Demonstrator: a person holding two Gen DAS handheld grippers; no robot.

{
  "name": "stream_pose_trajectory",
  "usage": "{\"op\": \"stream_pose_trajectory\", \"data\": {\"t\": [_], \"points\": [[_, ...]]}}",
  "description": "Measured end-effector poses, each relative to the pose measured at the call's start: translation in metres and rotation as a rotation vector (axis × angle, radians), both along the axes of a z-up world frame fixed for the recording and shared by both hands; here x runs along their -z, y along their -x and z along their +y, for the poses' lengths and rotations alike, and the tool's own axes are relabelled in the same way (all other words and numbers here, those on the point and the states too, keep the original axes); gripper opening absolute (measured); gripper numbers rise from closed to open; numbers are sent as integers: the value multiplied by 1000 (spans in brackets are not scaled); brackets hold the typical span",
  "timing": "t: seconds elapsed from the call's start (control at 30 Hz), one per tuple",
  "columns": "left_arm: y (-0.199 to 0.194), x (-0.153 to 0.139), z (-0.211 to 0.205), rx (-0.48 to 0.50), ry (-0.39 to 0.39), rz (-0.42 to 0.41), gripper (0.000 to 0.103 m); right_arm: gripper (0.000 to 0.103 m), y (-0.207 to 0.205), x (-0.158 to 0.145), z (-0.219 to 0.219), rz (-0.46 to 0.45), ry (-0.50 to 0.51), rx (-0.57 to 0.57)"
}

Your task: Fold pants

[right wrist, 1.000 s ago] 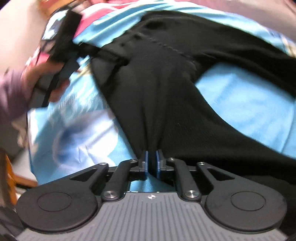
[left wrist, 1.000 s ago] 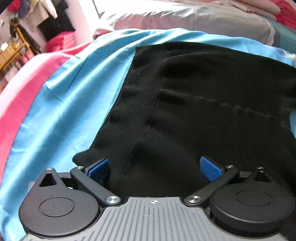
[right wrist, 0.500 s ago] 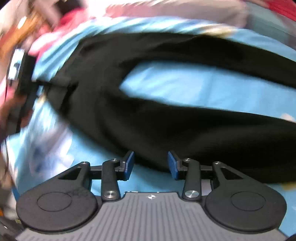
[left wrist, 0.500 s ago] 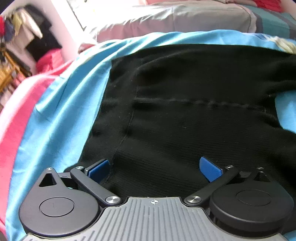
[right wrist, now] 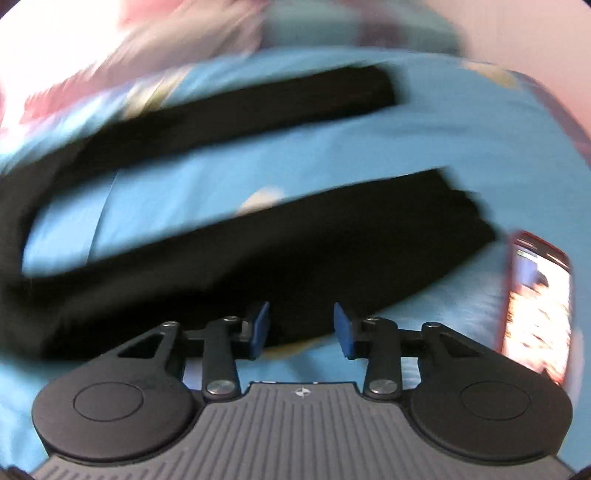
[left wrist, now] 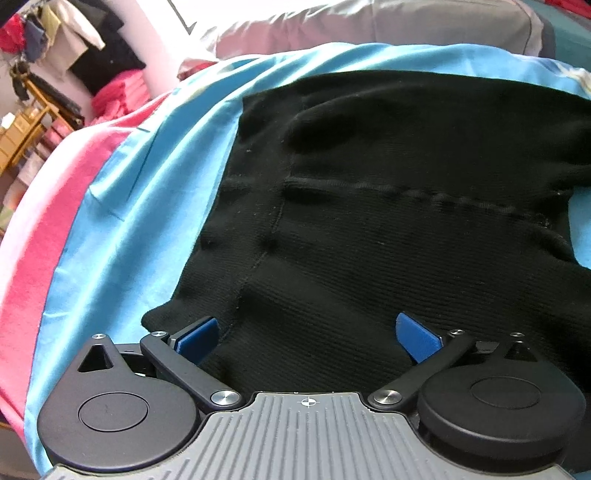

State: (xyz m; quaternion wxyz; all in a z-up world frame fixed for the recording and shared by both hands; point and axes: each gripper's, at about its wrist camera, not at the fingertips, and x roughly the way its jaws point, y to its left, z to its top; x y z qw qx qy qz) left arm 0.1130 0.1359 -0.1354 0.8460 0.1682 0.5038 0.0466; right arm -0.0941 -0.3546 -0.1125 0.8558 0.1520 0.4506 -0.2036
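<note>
the bed carries a light blue sheet, and a pink blanket lies along its left edge in the left wrist view. the black pants lie flat on the sheet. in the left wrist view the waist part is near the camera; in the right wrist view the two legs run long across the picture from left to right, apart from each other with blue sheet between them, and both ends are at the right side.

a second ago the right gripper had its jaws together on the black cloth; its jaws have just been opening, now they stand apart with nothing clamped, over the edge of the near leg. that view is now blurred and shows the leg ends instead of the waist. the left gripper has jaws wide apart over the waist part, as before.

behind the bed are grey pillows, hanging clothes and a wooden shelf. a red phone lies on the sheet just beside the near leg end.
</note>
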Motion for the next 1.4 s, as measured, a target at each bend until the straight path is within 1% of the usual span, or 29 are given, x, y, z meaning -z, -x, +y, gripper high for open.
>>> {"op": "stream_pose_trajectory", "data": {"t": [0.03, 0.07, 0.1, 0.13, 0.17, 0.2, 0.23, 0.27, 0.3, 0.33, 0.43, 0.5, 0.57, 0.6, 0.63, 0.67, 0.7, 0.73, 0.77, 0.87, 0.97, 1.03, 1.1, 1.13, 1.2, 1.27, 1.3, 1.33, 1.4], "points": [[0, 0, 2, -9, 7, 2, 103, 68, 5, -1, -10, -33, -14, 89], [0, 1, 3, -20, 15, 2, 103, 78, 7, 2, -21, -45, -33, 177], [0, 1, 4, -31, 20, 2, 103, 78, 5, 8, -33, -47, -60, 256], [0, 1, 3, -38, 21, 2, 103, 76, 0, 16, -42, -46, -93, 307], [0, 1, 3, -42, 19, 1, 103, 76, -4, 21, -46, -55, -105, 341], [0, 1, 2, -43, 14, 1, 103, 74, -11, 24, -43, -85, -77, 349], [0, 1, 1, -41, 8, 1, 103, 63, -18, 26, -39, -88, -57, 325], [0, 1, -1, -38, 2, 1, 103, 31, -22, 28, -34, -74, 1, 299], [0, 1, -2, -33, -4, 2, 103, 10, -26, 28, -26, -54, 64, 240], [0, 1, -2, -30, -9, 3, 103, 10, -26, 28, -29, -52, 53, 213], [1, 0, -2, -32, -2, 3, 103, 10, -9, 24, -52, -61, -30, 346], [1, 1, 1, -45, 15, 3, 103, 11, -5, 25, -50, -57, -46, 371], [0, 1, 3, -58, 31, 4, 103, 15, -13, 23, -44, -33, -9, 350], [0, 1, 4, -63, 40, 6, 103, 17, -14, 19, -44, -41, -7, 376], [0, 1, 5, -68, 47, 7, 103, 25, -11, 14, -51, -43, -2, 407], [0, 1, 6, -71, 53, 8, 103, 32, -10, 9, -48, -39, 25, 430], [0, 1, 7, -71, 58, 8, 103, 33, -10, 3, -41, -40, 79, 434], [0, 1, 9, -70, 62, 8, 103, 44, -11, -3, -30, -45, 140, 417], [0, 1, 10, -70, 65, 7, 103, 55, -12, -6, -21, -55, 162, 380], [1, 2, 12, -76, 80, 6, 103, 55, -18, -14, 20, -97, 190, 198], [-1, 2, 14, -82, 89, 7, 103, 55, -27, -15, 71, -109, 194, -55], [-1, 3, 14, -80, 90, 7, 103, 55, -36, -10, 104, -110, 198, -202], [-1, 3, 15, -78, 91, 7, 103, 56, -42, -2, 126, -90, 171, -298], [-1, 2, 15, -78, 93, 9, 103, 61, -46, 6, 133, -54, 150, -336], [-2, 0, 17, -92, 103, 21, 103, 62, -50, 24, 144, 77, 140, -398], [1, -12, 23, -116, 142, 29, 103, 63, -46, 19, 142, 46, 149, -414], [7, -22, 28, -119, 182, 17, 103, 63, -43, 14, 136, 36, 118, -405], [13, -30, 33, -124, 211, 2, 103, 63, -37, 8, 128, 5, 78, -381], [26, -44, 47, -143, 256, -20, 103, 63, -20, -1, 113, -22, 23, -320]]}}
